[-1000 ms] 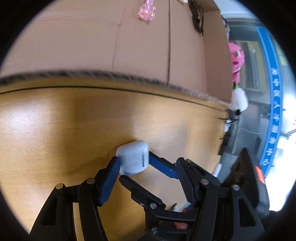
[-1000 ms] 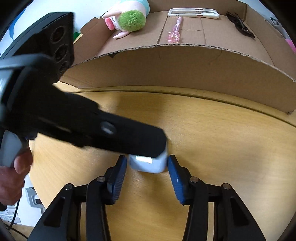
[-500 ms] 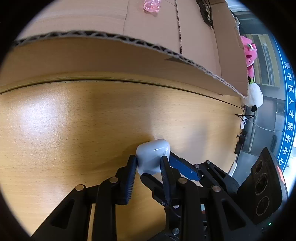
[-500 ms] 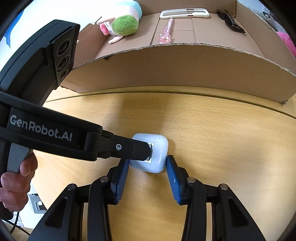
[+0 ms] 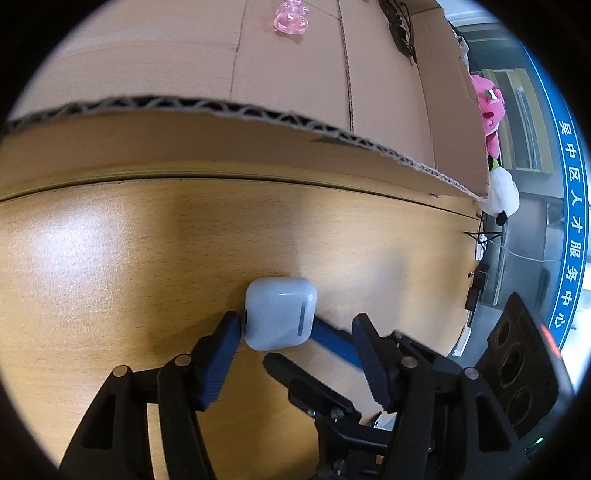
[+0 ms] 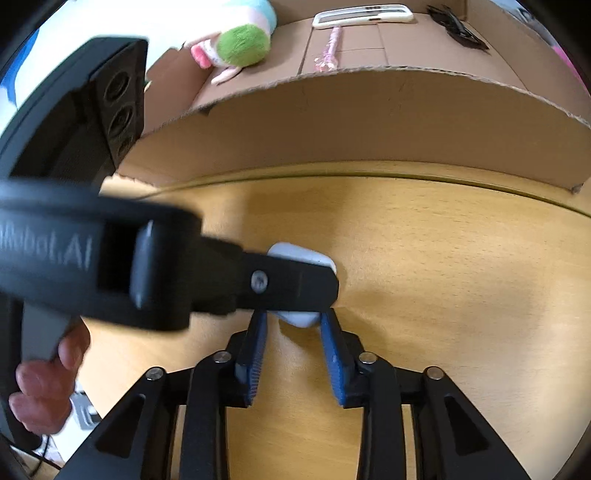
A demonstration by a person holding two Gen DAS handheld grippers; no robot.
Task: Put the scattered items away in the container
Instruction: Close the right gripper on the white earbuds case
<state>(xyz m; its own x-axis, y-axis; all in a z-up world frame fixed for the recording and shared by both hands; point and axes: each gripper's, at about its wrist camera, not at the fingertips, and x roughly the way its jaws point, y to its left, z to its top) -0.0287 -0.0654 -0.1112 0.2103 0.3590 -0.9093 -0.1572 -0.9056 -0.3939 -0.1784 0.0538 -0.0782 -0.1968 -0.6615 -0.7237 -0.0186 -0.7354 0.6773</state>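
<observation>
A white earbuds case [image 5: 280, 313] lies on the wooden table just in front of the cardboard box [image 5: 258, 122]. My left gripper [image 5: 295, 328] is open, its left pad touching the case, its right finger apart from it. My right gripper [image 6: 293, 317] has closed on the case [image 6: 300, 318] from the other side; its blue pads press both flanks. The left gripper's body crosses the right wrist view and hides most of the case.
Inside the box [image 6: 369, 122] lie a green and pink plush toy [image 6: 240, 40], a pink wand [image 6: 328, 51], a white flat device [image 6: 364, 14] and black hair clips [image 6: 458, 27]. A pink plush [image 5: 489, 110] sits beyond the box's right end.
My left gripper, shut on the case half a second ago, has opened. My right gripper's pads have closed in onto the case.
</observation>
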